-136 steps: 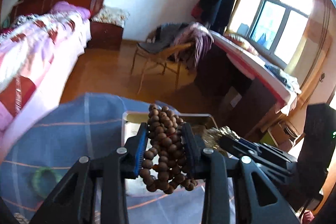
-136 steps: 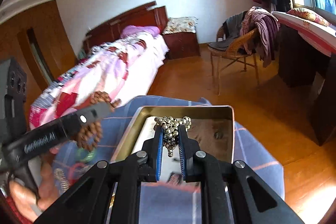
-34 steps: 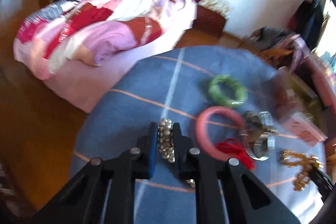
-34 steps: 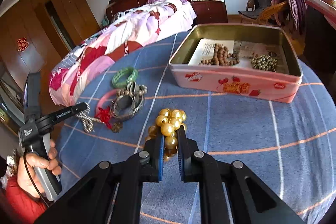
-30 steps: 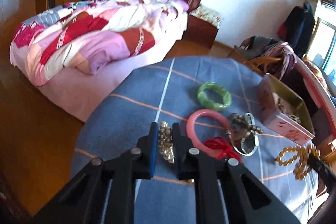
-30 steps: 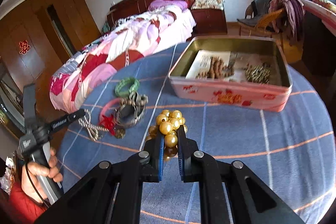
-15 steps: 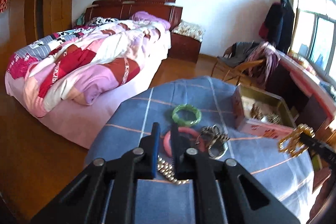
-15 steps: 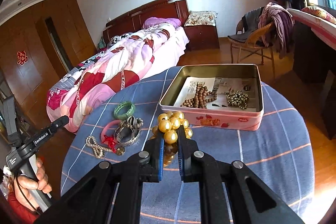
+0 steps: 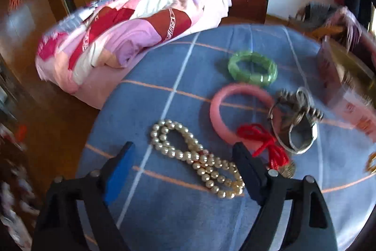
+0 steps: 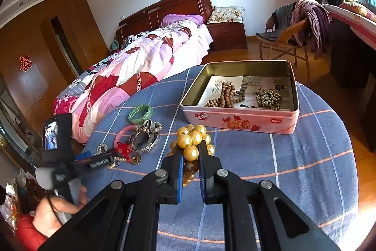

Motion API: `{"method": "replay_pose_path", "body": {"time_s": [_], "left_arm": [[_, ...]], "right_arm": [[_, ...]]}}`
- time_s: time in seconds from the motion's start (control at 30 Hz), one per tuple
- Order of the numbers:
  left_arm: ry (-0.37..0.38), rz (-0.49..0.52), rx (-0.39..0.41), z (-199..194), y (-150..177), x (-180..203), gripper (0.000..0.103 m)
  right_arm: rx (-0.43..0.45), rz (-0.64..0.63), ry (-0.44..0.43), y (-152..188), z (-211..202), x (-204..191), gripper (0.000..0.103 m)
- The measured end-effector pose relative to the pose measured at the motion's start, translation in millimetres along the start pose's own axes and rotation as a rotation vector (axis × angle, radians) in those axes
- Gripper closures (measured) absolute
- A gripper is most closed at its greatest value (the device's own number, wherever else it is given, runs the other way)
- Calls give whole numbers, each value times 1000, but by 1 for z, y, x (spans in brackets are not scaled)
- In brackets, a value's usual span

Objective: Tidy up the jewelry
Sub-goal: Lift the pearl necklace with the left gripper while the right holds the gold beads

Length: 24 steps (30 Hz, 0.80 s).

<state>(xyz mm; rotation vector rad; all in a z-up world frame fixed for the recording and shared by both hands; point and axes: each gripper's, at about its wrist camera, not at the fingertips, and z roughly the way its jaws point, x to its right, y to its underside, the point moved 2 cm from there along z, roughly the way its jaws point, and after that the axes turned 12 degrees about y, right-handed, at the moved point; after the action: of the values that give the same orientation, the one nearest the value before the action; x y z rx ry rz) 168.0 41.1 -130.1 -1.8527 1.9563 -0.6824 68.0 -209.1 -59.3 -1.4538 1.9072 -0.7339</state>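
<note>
On the table (image 10: 305,157), the tin (image 10: 239,120) sits toward the far edge, two bead strings inside it. Near the left edge lie the bangles (image 9: 252,68), with the watch (image 9: 296,128) just right of them and the pearl strand (image 9: 197,157) nearest the front.

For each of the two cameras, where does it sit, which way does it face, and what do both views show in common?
Left wrist: on the left gripper, facing steeply down at the pearl necklace lying between its open jaws, which have just been opening; only its black fingers show.
Right wrist: on the right gripper, shut on a gold bead bracelet, facing the tin box; the person's hand shows.
Shared: green bangle, pink bangle, bed.
</note>
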Motion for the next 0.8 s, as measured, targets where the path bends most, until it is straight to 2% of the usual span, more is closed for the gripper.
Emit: {"method": "replay_pose_path", "body": {"time_s": [0.07,0.1,0.13,0.2,0.33,0.4,0.5,0.63,0.8], "left_arm": [[20,0,3,0,-1,1,32],[47,-1,6,1,-1,1,44],[75,3,9,0,-1,0,64],[160,18,12,-1,0,-1,88],[266,-14,27,-8,6,-11,89],[335,-46,78,-23,9,-16,89],[396,-24,163,-51,13,-19,89],[424,-2,225,-72,9,-17,90],[497,37,278,-93,0,-2,93]], "right_arm": [[-4,8,0,0,1,2,93],[-9,13,-1,0,2,3,93],[-12,15,-3,0,2,4,93],[-13,18,-3,-1,2,5,93],[0,24,-4,-5,-2,7,93],[10,29,-1,-6,-5,9,93],[23,33,3,-8,-8,11,93],[32,35,4,-9,-11,12,93],[57,40,11,-17,-19,18,93]]}}
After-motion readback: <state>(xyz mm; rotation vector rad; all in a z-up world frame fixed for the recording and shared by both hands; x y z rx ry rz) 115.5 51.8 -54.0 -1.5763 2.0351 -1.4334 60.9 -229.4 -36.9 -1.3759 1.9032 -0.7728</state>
